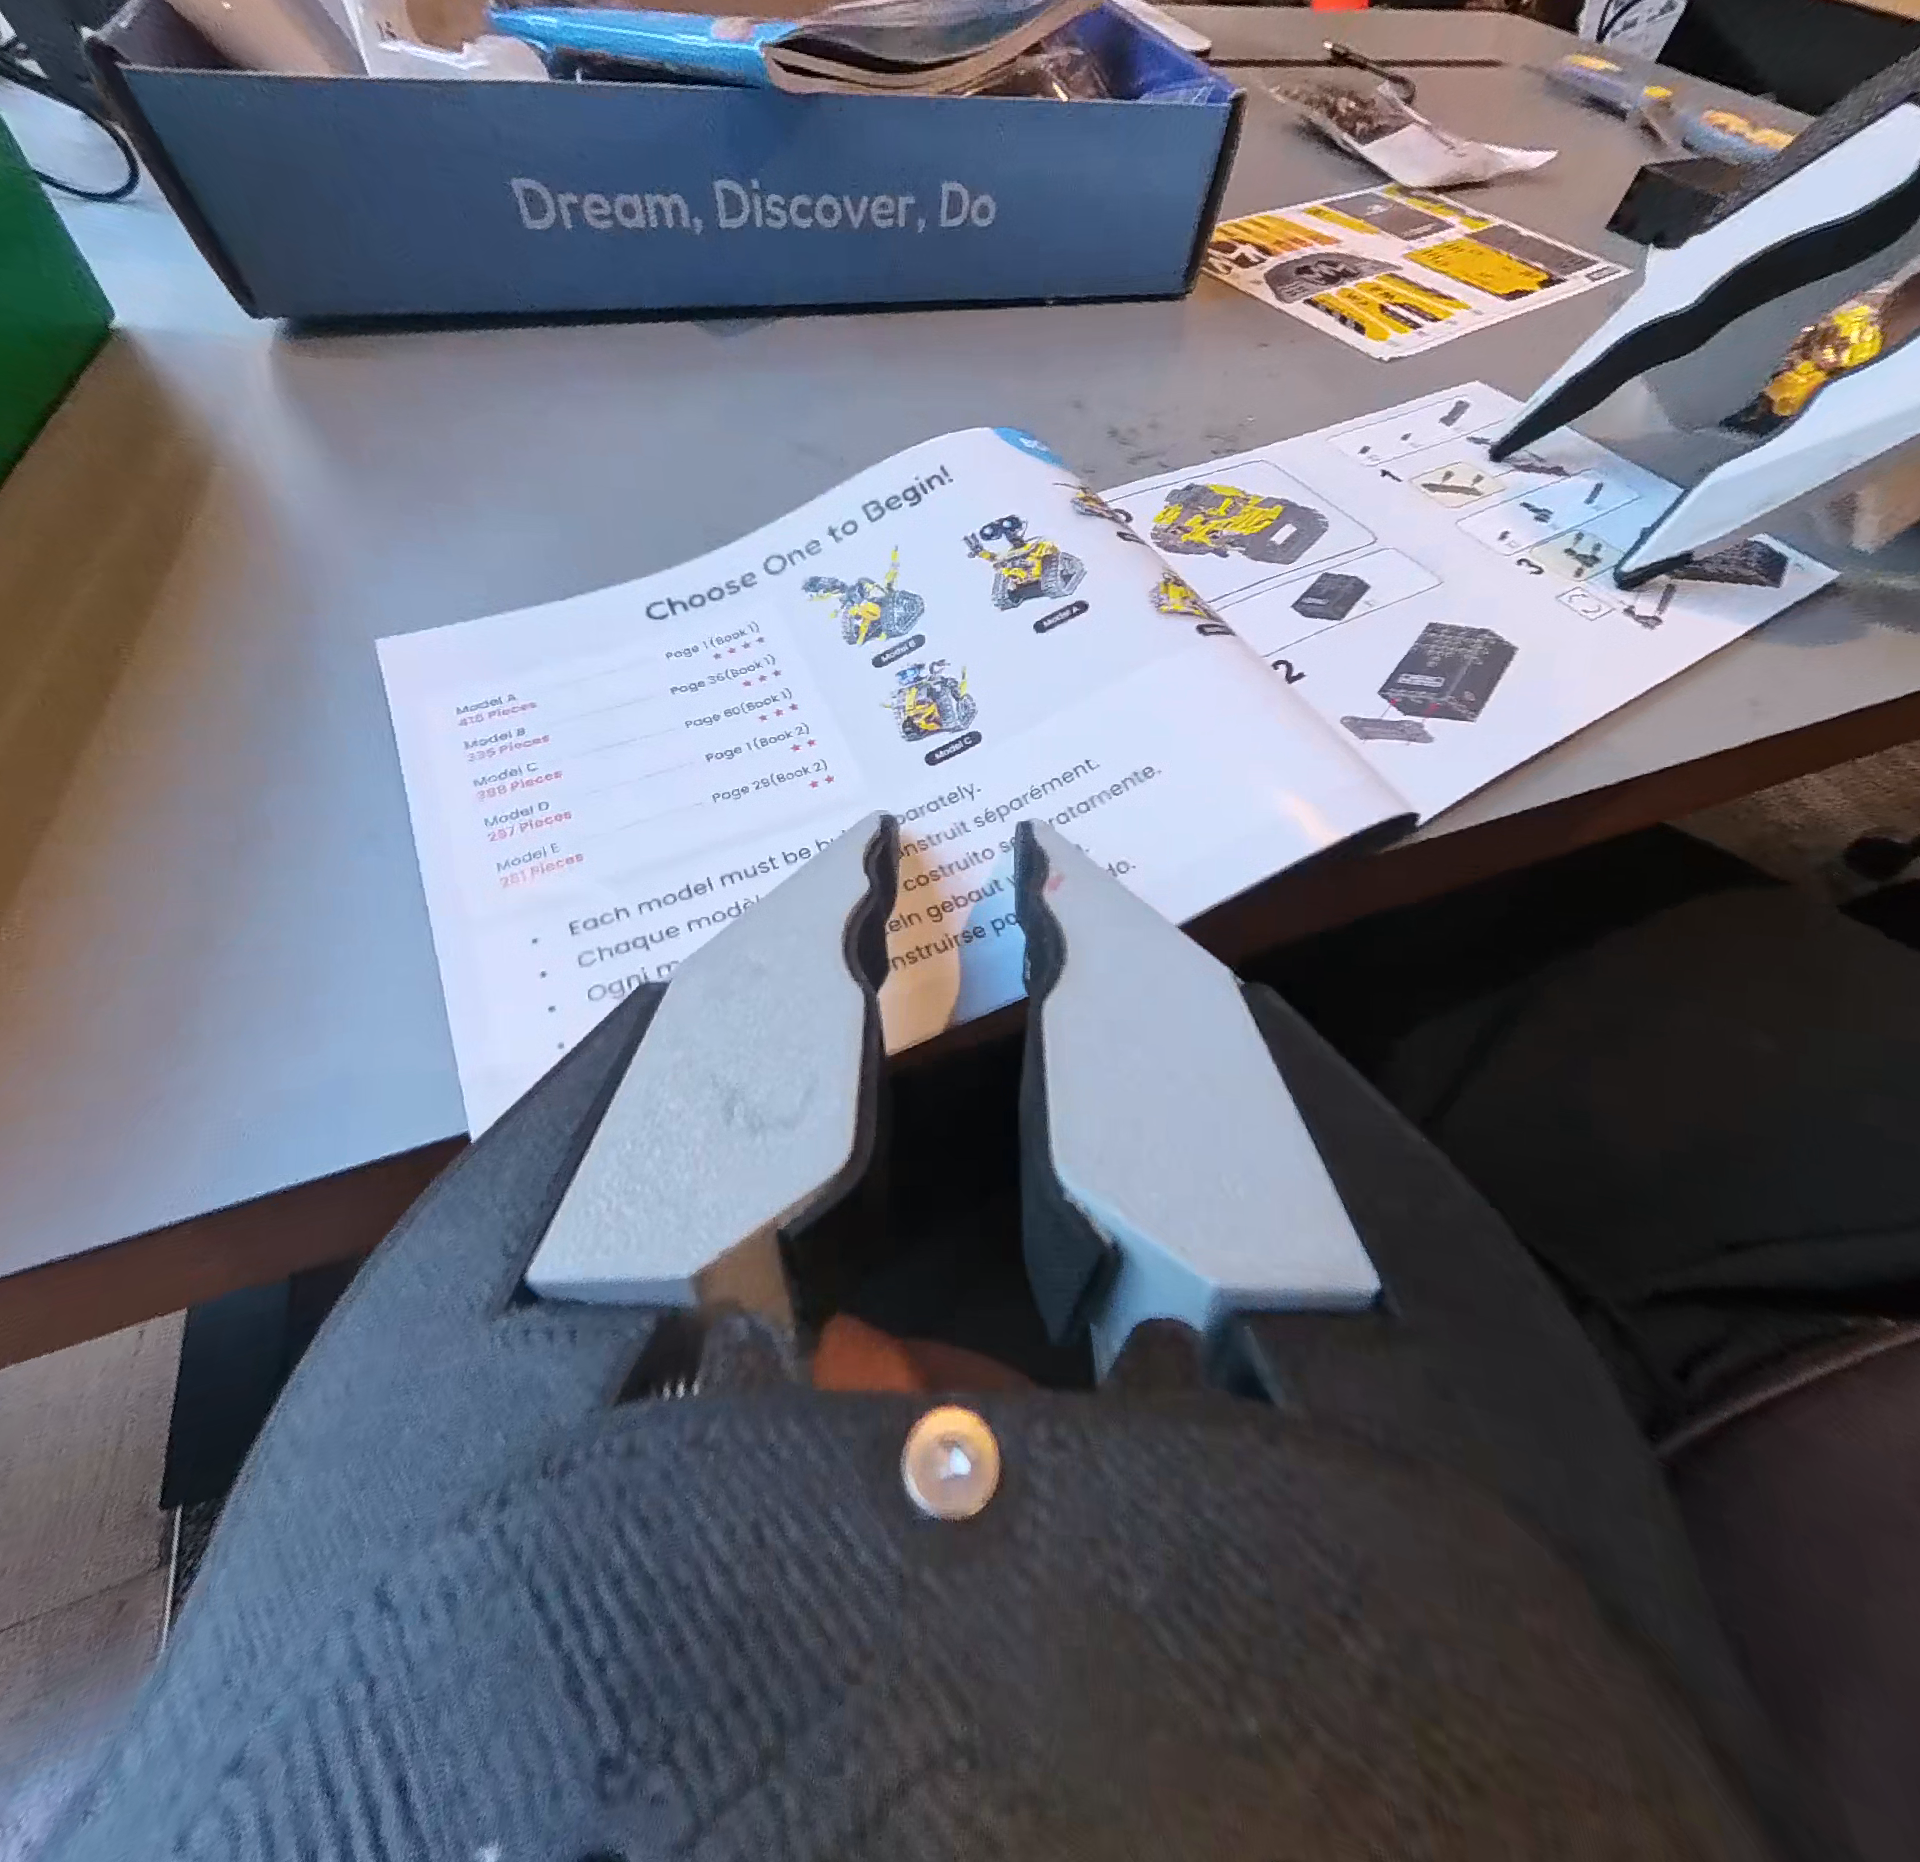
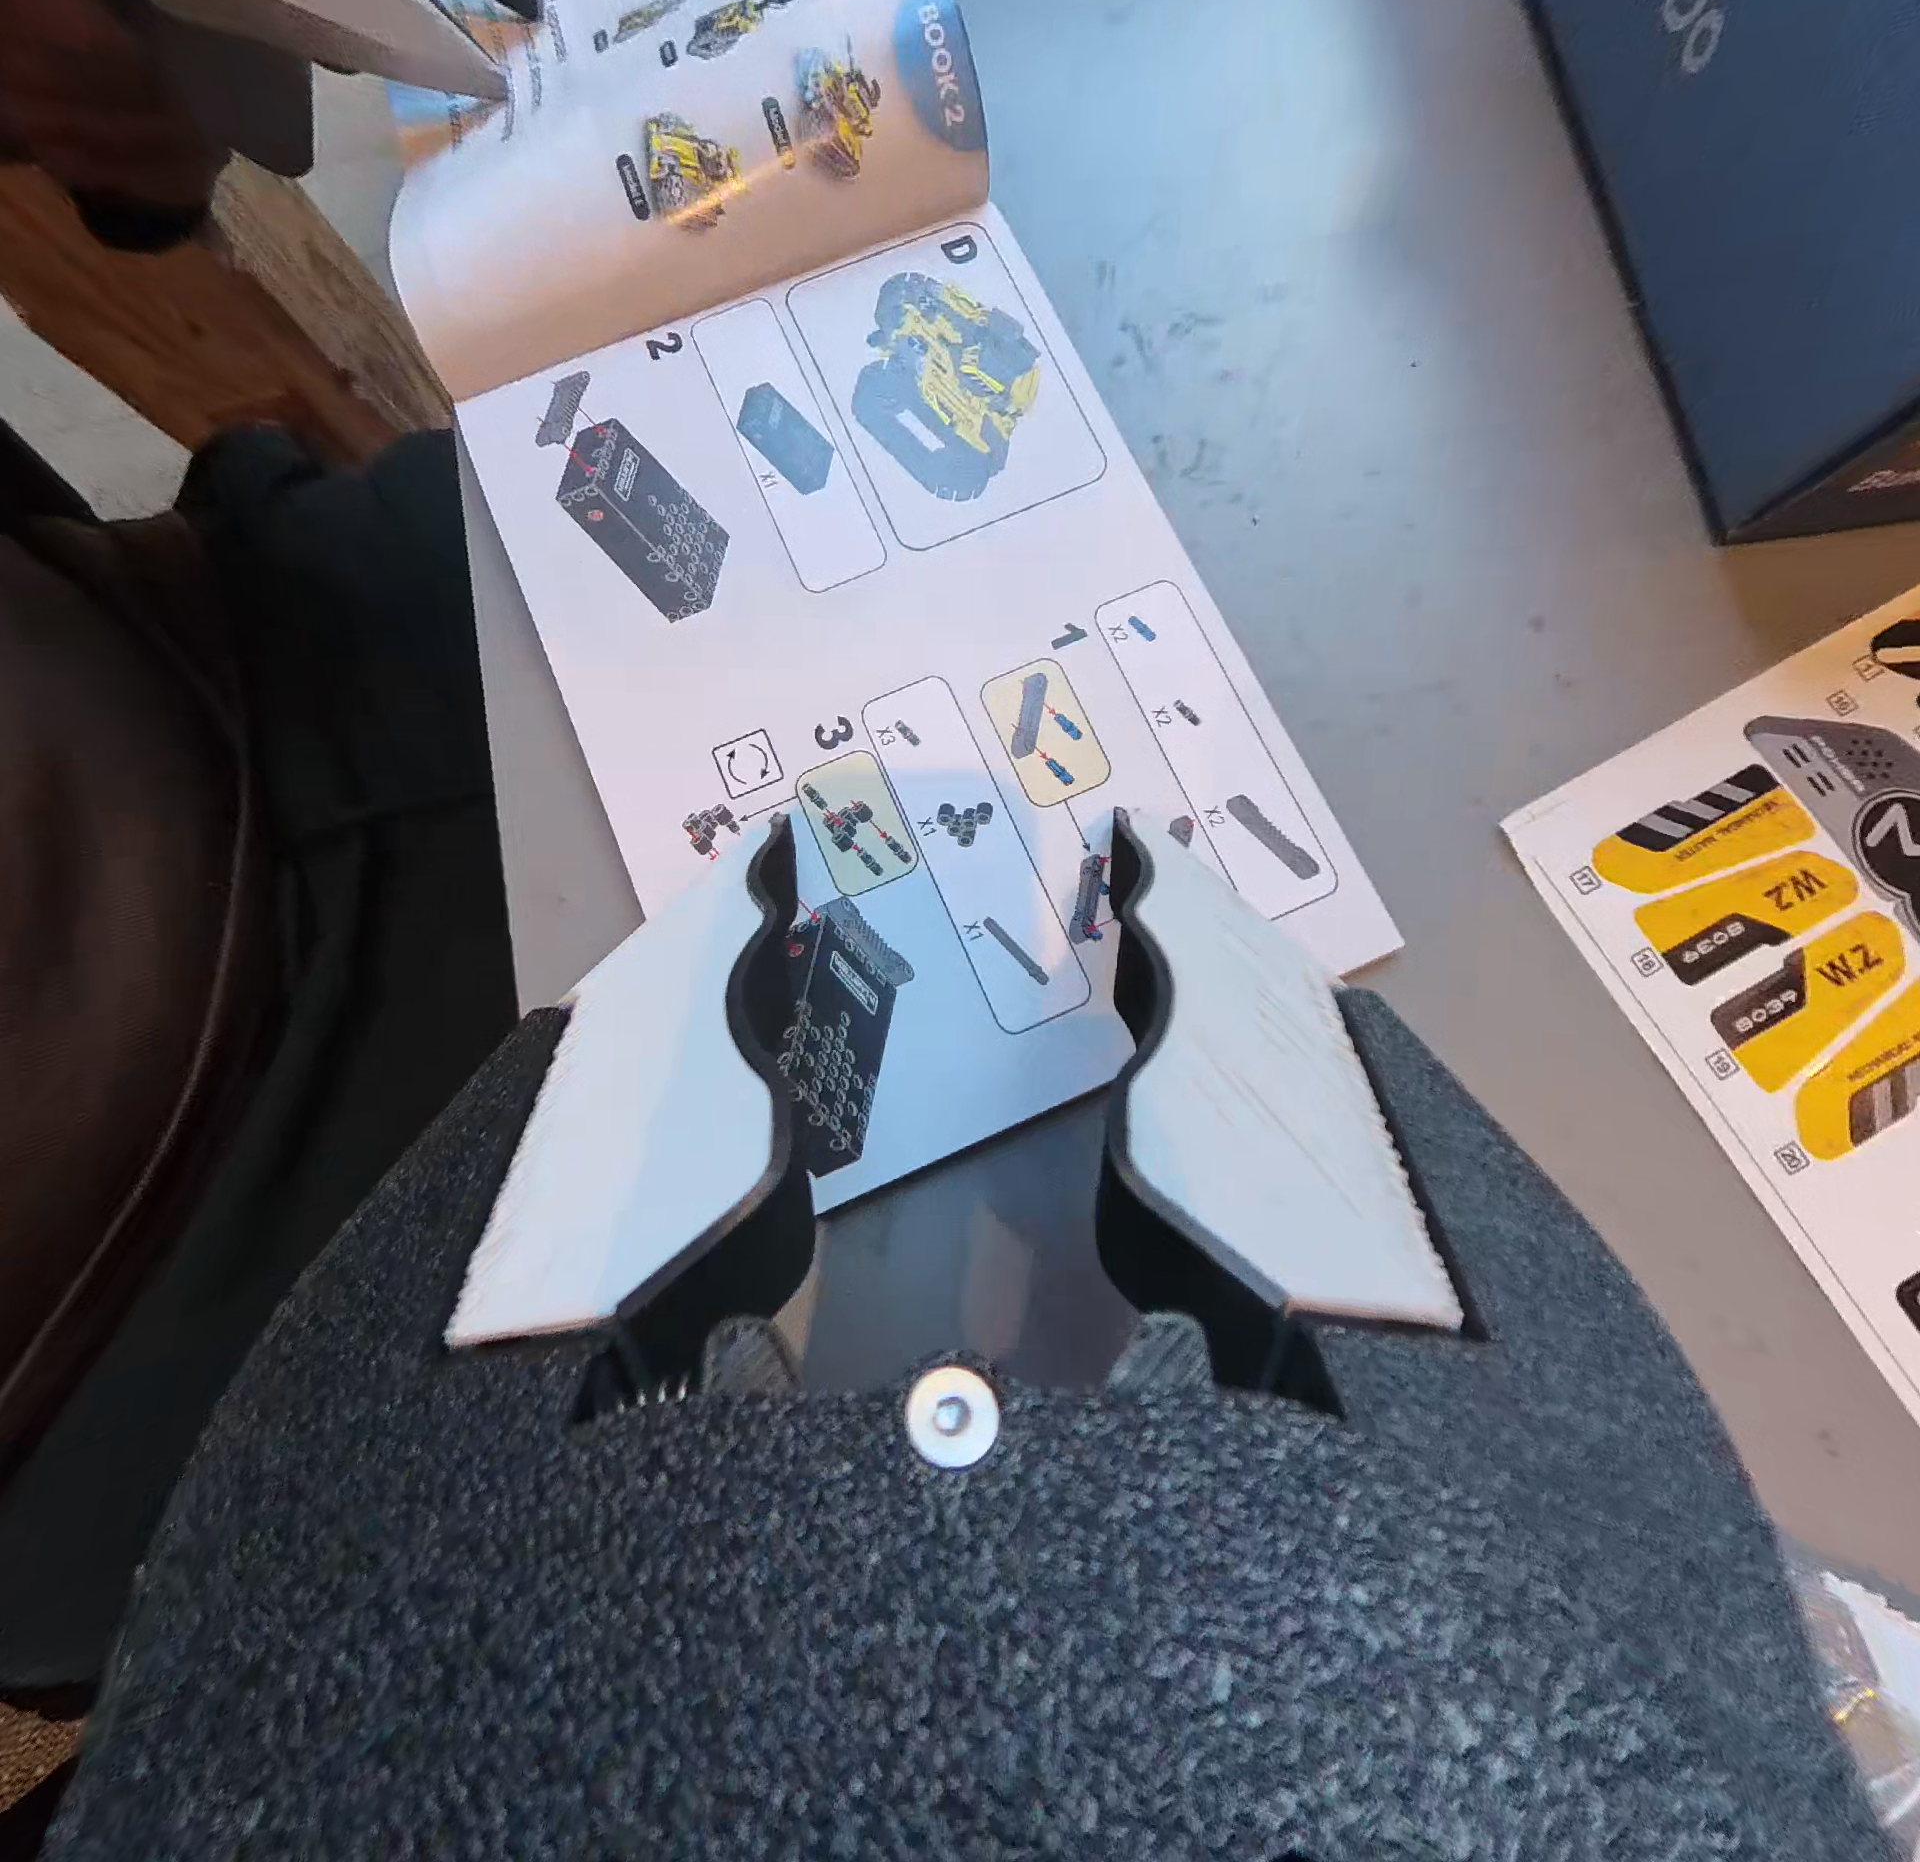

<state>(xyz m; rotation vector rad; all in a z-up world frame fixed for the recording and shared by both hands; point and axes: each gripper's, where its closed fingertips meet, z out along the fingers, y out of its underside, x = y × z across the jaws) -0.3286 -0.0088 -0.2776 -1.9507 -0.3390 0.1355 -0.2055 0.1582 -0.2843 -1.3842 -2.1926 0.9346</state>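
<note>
Where the grey table (image 1: 260,586) meets its near edge, an open instruction booklet (image 1: 831,690) lies flat. Left gripper (image 1: 951,836) hovers over its left page, fingers parted, empty. Right gripper (image 2: 945,825), fingers spread, tips on right page. Blue box (image 1: 675,202) behind; sticker sheet (image 2: 1766,929) beside.

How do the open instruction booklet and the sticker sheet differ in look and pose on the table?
The instruction booklet is bound and lies open, one page curling up at the fold; the sticker sheet is a single flat sheet. The booklet pages are mostly white with small diagrams; the sticker sheet is packed with yellow and black shapes. The right gripper, jaws open, is over the booklet's page; the sticker sheet lies apart, untouched. Both rest on the grey table.
</note>
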